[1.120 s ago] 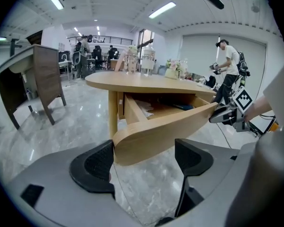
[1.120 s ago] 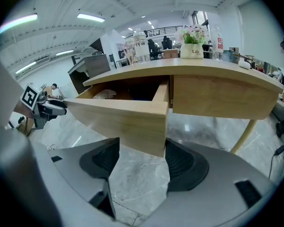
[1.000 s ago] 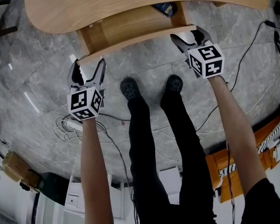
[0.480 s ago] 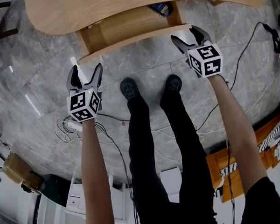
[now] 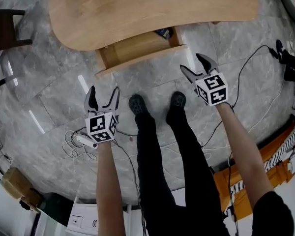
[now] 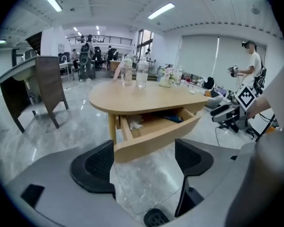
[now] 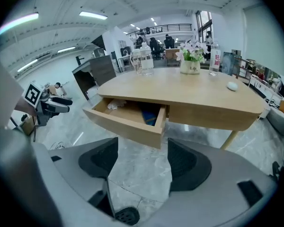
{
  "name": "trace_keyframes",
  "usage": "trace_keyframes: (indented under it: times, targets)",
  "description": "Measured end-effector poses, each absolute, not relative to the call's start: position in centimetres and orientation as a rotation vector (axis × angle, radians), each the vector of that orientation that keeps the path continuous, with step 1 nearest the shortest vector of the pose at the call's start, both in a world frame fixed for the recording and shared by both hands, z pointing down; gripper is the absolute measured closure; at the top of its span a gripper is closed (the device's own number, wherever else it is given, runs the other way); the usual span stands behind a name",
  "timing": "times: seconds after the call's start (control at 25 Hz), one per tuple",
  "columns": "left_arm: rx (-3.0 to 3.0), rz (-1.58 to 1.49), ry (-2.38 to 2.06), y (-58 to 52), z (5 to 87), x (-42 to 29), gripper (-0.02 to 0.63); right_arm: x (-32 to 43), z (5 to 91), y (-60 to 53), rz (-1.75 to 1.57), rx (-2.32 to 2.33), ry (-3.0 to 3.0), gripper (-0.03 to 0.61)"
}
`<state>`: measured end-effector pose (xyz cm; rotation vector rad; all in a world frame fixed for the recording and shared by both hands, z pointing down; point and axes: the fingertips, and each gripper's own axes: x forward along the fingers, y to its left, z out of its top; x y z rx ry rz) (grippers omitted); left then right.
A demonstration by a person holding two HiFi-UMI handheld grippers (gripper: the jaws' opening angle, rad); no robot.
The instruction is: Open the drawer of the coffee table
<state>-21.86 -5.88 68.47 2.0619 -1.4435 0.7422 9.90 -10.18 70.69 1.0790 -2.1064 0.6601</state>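
Head view: the drawer (image 5: 140,52) stands open, jutting from under the desk (image 5: 137,9) toward the person. The left gripper (image 5: 103,93) hangs in front of the drawer's left end and the right gripper (image 5: 193,65) near its right end. Neither touches the drawer.

Left gripper view: the jaws are spread on nothing, with the drawer front beyond them.

Right gripper view: the jaws are apart and empty. Inside the drawer lie a blue item (image 7: 150,113) and some white crumpled material (image 7: 114,105).

The coffee table (image 5: 137,9) and its drawer (image 5: 142,59) are pale, smooth matt wood, over a glossy grey marbled stone floor (image 5: 54,92).
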Motion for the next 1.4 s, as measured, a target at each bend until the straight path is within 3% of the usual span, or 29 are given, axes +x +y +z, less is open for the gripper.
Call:
trace_keyframes:
  times: [0.48,0.88,0.96,1.0,1.04,1.24,1.4]
  targets:
    - [2.125,0.673,-1.431,-2.8,54.7,-15.0,0.227,7.3,56.9,-6.6,0.662,1.085,-2.216,0.29]
    - [2.126,0.59,-1.498,-0.5,43.8,-11.1,0.325,7.1,45.3,-3.8,0.613,1.04,-2.285,0.294]
    - [2.151,0.591,-1.5,-0.4,41.2,-10.6,0.345,7.4,42.9,-3.8,0.589,1.056,-2.293,0.33]
    - [2.164,0.59,-1.503,-0.5,40.0,-10.4,0.354,7.4,41.7,-4.0,0.565,1.065,-2.304,0.399]
    - [2.175,0.584,-1.508,-0.7,38.8,-10.2,0.365,7.4,40.5,-4.2,0.542,1.07,-2.317,0.416]
    - [2.23,0.523,-1.539,-0.2,32.8,-8.8,0.407,7.8,35.2,-3.2,0.492,1.06,-2.369,0.433]
    - [2.278,0.488,-1.558,0.5,28.5,-8.1,0.446,7.6,31.3,-2.1,0.46,1.061,-2.425,0.496]
